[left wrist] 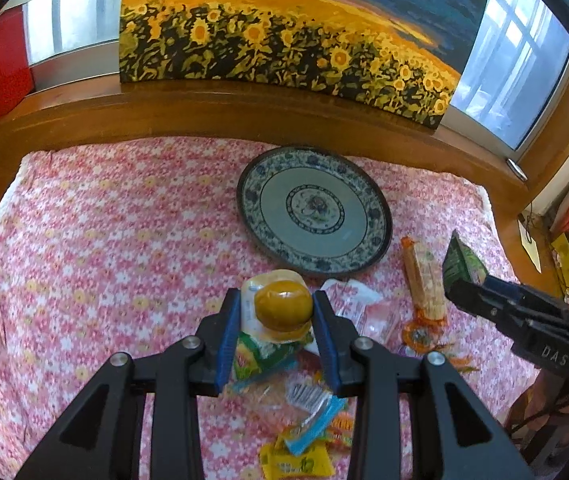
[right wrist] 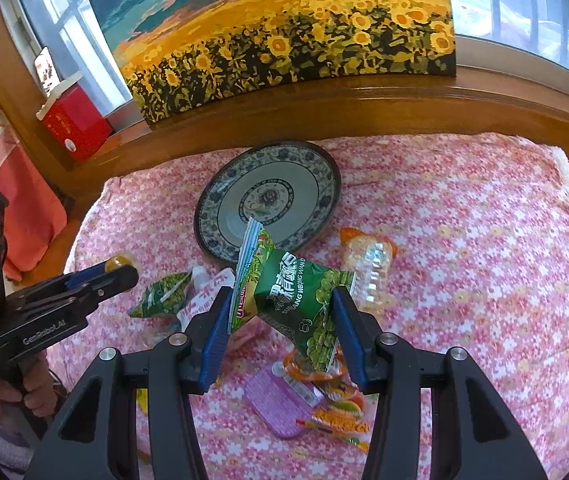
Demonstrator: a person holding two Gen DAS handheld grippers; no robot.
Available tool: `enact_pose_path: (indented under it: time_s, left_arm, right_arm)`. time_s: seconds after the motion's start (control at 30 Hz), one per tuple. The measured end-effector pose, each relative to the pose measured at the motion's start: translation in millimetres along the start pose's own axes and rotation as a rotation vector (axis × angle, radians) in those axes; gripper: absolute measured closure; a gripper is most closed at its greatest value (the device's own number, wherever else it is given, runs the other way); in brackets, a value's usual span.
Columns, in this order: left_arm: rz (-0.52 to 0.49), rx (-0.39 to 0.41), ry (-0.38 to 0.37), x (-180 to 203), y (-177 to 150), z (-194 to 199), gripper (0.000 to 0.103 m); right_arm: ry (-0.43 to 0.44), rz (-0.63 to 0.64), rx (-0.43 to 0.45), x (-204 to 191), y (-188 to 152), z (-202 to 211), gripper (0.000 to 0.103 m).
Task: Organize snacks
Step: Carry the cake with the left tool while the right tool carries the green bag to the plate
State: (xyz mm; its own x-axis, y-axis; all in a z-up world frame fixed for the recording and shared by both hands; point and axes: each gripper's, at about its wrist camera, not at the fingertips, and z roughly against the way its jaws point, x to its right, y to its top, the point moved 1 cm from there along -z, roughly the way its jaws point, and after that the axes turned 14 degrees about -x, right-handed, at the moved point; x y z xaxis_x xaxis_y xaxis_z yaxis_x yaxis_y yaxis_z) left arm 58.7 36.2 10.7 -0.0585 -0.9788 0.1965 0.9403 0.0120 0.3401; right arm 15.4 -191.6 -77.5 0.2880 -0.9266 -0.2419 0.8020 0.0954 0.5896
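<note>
Both tools grip snacks: left tool point(left wrist: 277, 312) a jelly cup point(left wrist: 282, 310), right tool point(right wrist: 280, 312) a green packet point(right wrist: 304, 300); plate point(left wrist: 358, 258) ahead sits empty, packets scattered below.

Bare plate point(left wrist: 316, 208) beyond snack clutter point(left wrist: 368, 312)

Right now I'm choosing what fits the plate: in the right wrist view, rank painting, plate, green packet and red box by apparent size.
1. painting
2. plate
3. green packet, held close to the camera, so it looks bigger than it is
4. red box, farther back
</note>
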Motion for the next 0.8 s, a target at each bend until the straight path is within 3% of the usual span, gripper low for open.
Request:
enact_pose_path:
  time_s: [0.8]
  left_arm:
    - [-0.075,-0.056,0.017,15,67,-55,0.066]
  right_arm:
    - [0.044,0.009,-0.041,-2,65,-45,0.053]
